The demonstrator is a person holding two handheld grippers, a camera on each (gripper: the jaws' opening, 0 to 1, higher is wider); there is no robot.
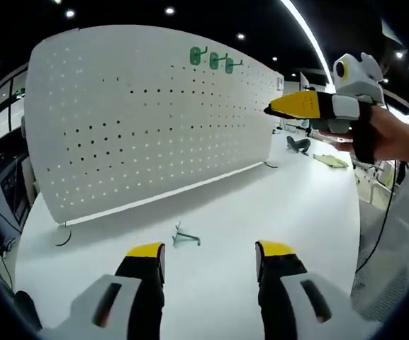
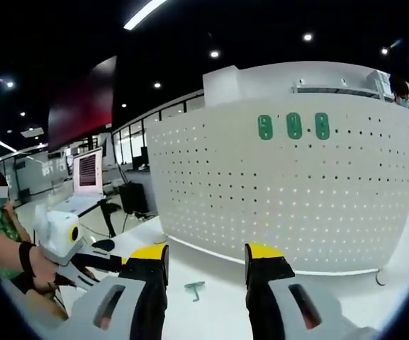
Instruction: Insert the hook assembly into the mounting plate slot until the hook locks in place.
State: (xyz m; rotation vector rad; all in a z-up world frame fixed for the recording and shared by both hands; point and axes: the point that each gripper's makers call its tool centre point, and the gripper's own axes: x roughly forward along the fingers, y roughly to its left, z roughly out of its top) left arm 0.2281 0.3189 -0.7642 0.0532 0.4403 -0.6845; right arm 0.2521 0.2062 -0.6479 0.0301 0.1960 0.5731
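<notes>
Hook assembly: a small green metal hook [image 1: 185, 236] lies flat on the white tabletop [image 1: 261, 205], in front of the pegboard's lower edge and just ahead of the left tongs; in the right gripper view the same green hook [image 2: 194, 287] lies on the tabletop [image 2: 211, 319] between and just beyond the two jaw tips.

Mounting plate: a tall white perforated pegboard panel [image 1: 147, 113] stands upright on the tabletop on small feet, rows of round holes across its face; in the right gripper view the pegboard [image 2: 289, 198] faces the camera squarely.

Hooks already on the panel: three green hooks [image 1: 211, 59] sit side by side in the top row; in the right gripper view they [image 2: 293, 126] show as three green ovals near the upper edge.

Left tongs: yellow-tipped black jaws on a grey-white body [image 1: 210, 256], apart and holding nothing, low over the tabletop; in the right gripper view the left tool's white body is at the lower left in a person's hand [image 2: 45, 273], its jaws hidden.

Right tongs: yellow-tipped jaws [image 2: 205, 258] apart and empty, the lying hook framed between them; in the left gripper view this tool [image 1: 271, 108] is held high at the right, level with the panel's upper part, in a hand [image 1: 388, 138].

Background: other small objects [image 1: 329, 161] lie far back on the tabletop, too small to tell what they are.
</notes>
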